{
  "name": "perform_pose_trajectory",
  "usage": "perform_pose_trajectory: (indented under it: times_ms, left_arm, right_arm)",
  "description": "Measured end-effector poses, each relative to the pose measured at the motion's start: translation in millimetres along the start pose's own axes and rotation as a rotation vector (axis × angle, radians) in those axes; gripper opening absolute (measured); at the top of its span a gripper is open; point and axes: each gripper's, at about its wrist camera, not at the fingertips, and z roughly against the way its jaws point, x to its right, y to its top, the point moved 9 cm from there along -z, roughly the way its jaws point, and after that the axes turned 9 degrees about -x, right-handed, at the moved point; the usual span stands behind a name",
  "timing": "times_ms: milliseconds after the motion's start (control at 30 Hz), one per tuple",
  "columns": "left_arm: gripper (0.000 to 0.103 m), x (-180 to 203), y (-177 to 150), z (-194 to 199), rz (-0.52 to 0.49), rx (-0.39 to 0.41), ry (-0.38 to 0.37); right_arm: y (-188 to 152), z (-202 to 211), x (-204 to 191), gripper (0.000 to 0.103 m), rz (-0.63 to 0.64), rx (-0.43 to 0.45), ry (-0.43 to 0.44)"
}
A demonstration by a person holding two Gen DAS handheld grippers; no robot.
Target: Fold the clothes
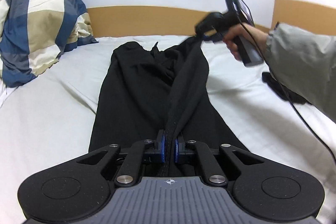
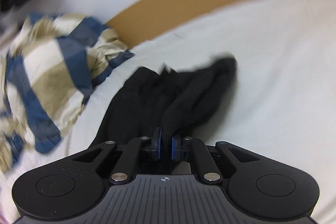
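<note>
A black pair of trousers (image 1: 134, 93) lies lengthwise on the white bed sheet (image 1: 52, 114). My left gripper (image 1: 169, 147) is shut on a ribbed black edge of the trousers at the near end. In the left wrist view my right gripper (image 1: 200, 34), held by a hand in a grey sleeve, pinches the far right part of the trousers and lifts it off the sheet, so the fabric stretches between the two grippers. The right wrist view is blurred; there my right gripper (image 2: 166, 146) is shut on a fold of the black trousers (image 2: 147, 98).
A crumpled duvet (image 1: 35, 20) in blue, beige and cream checks sits at the left by the wooden headboard (image 1: 142, 20). Another dark garment (image 1: 279, 87) lies on the sheet at the right under the sleeve. A black cable (image 1: 304, 119) hangs from the right gripper.
</note>
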Motion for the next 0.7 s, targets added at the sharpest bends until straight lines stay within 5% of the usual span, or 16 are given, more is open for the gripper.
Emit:
perform_pose_trajectory:
  times_ms: [200,333,467,533,633,700]
  left_arm:
    - [0.008,-42.9,-8.2,1.0,0.161,0.008,-0.003]
    - [0.006,-66.0,-18.2,8.4,0.220,0.011,0.004]
    - [0.009,-90.7,-35.3,0.7,0.258,-0.056,0.085]
    - [0.011,-90.9,-39.0,-2.1,0.250,-0.078,0.101]
    - [0.033,-92.3,-41.2,2.3,0.228,-0.072,0.156]
    - [0.040,-95.9,-42.1,3.5,0.239,-0.065,0.171]
  right_arm:
    - [34.0,-29.1,-111.7,0.009,0.424,0.040,-0.160]
    - [34.9,-88.8,-169.8,0.009,0.485,0.023,-0.091]
    - [9.9,-162.5,-192.7,0.010,0.528,-0.103,-0.129]
    - [-2.6,-186.5,-189.1,0.016,0.499,-0.142,-0.140]
    - [-2.1,-192.4,-182.9,0.041,0.437,-0.108,-0.119]
    - [16.9,-174.8,-178.3,0.068,0.379,-0.022,-0.073]
